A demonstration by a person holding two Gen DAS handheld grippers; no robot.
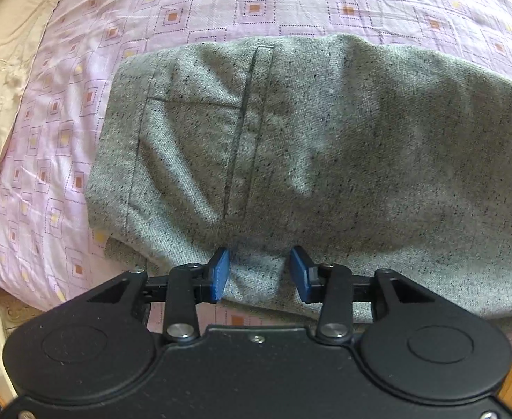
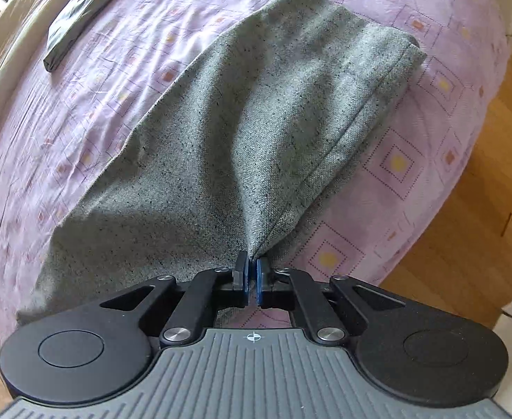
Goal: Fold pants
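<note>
- A pair of grey, black-flecked pants [image 1: 290,146] lies folded on a bed covered in a lilac sheet [image 1: 221,3] printed with nested squares in orange and yellow.
- From the left wrist view, the waist end of the pants faces the left side, with a long dark pocket slit and stitched seam lines running across the cloth.
- The left gripper [image 1: 259,272] points steeply down at the near edge of the pants — its blue pads [image 1: 219,274] stand apart, a low bunch of grey fabric lying in the gap between them; the pads do not press on it.
- The right gripper [image 2: 252,281] also points steeply down, its blue fingers closed together on a pinch of the pants [image 2: 256,132] at a near corner.
- From that pinch the cloth rises in taut ridges that fan away toward the far end of the garment, where the folded layers show a doubled edge.
- A beige pillow [image 1: 8,56] lies at the left edge of the bed in the left wrist view, well apart from the pants.
- A dark flat folded item [image 2: 78,17] rests on the sheet near the far edge in the right wrist view — what it is cannot be told.
- Wooden floor [image 2: 482,216] shows beyond the right side of the bed.
</note>
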